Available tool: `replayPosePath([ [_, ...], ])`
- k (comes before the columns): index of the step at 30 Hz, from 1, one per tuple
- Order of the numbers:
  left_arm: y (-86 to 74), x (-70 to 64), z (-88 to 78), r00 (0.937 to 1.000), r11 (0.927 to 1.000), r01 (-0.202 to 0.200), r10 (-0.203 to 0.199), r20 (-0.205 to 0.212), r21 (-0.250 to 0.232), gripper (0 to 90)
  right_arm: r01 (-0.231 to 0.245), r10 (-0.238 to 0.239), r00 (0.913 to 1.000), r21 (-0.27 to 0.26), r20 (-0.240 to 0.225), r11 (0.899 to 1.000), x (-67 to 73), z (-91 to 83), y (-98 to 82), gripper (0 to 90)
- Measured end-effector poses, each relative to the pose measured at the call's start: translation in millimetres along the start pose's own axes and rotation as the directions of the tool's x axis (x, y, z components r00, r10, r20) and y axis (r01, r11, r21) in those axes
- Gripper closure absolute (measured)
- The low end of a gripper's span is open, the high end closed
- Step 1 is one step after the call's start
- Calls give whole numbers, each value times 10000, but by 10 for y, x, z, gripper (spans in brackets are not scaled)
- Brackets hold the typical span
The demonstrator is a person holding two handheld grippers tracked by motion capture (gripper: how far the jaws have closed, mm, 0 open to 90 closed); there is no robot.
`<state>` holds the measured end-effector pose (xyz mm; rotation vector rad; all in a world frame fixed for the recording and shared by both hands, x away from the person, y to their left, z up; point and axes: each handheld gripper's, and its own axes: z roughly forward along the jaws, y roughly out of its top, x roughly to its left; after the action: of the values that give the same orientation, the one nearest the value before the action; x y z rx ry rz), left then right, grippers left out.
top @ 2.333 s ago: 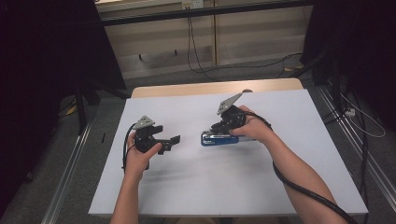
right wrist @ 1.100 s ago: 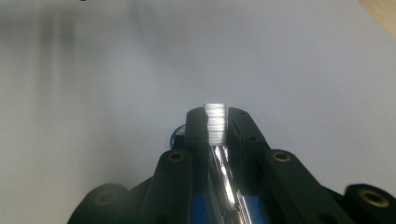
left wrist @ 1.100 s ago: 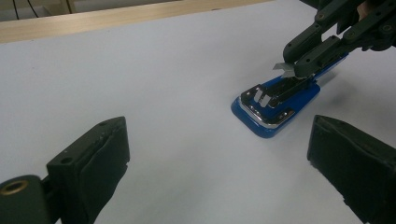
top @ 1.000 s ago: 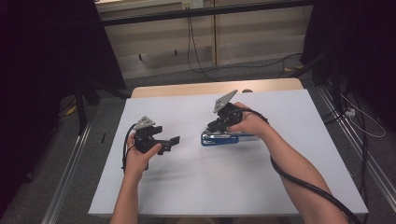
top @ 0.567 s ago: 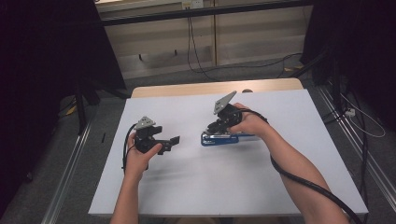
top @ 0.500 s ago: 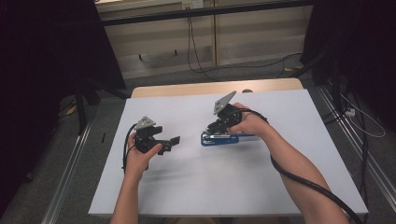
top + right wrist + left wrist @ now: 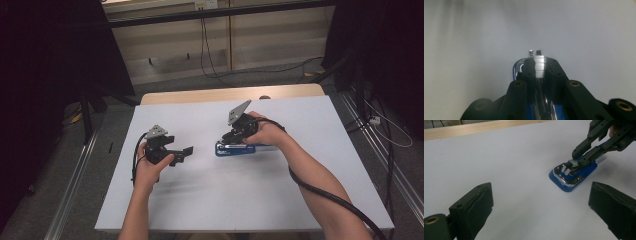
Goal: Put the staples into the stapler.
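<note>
The big white table (image 7: 250, 200) takes up most of the high view. A strip of light wood (image 7: 200, 95) shows along its far edge.

A person's two arms come in from the near side. Each hand holds a pair of tongs.

The left tongs (image 7: 186, 152) sit low over the left part of the table. They point toward the middle. Their two black pads (image 7: 477, 205) are spread wide with nothing between them. They are let go and hold nothing.

The right tongs (image 7: 226, 140) are near the middle of the table. They tip down onto a blue stapler (image 7: 235, 149). The stapler lies flat on the table, a little right of the middle. Its blue base (image 7: 564, 186) rests on the white top. A shiny metal part (image 7: 567, 170) sits on it.

The right tongs are squeezed tight on a small silver piece (image 7: 539, 65) at the stapler's front end. In the right gripper view the piece is pinched snug between the two jaws.
</note>
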<state>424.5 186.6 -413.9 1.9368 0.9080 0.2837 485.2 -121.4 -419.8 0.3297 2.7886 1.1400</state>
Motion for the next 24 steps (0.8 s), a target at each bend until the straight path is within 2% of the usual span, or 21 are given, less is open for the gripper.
replayPosePath([
  [9,-6,7,-10,9999,9999,118,-118,-40,-34,59,-61,60,9999,-130,-139,9999,0,1,-20,796],
  [13,-4,3,-7,10000,10000,42,-42,-32,7,59,115,-116,9998,-92,-139,9999,-7,-3,-11,797],
  [16,-3,-5,-3,10000,10000,40,-40,-17,-7,59,110,-114,9993,-101,-357,9999,-4,-4,-3,797],
  [18,-7,-3,1,10000,10000,69,-69,-33,11,59,323,-323,9989,-6,-330,9995,-3,13,10,797],
  [24,-11,1,-2,10000,10000,41,-41,-55,27,58,310,-315,9989,-158,-349,9994,-35,-1,26,797],
])
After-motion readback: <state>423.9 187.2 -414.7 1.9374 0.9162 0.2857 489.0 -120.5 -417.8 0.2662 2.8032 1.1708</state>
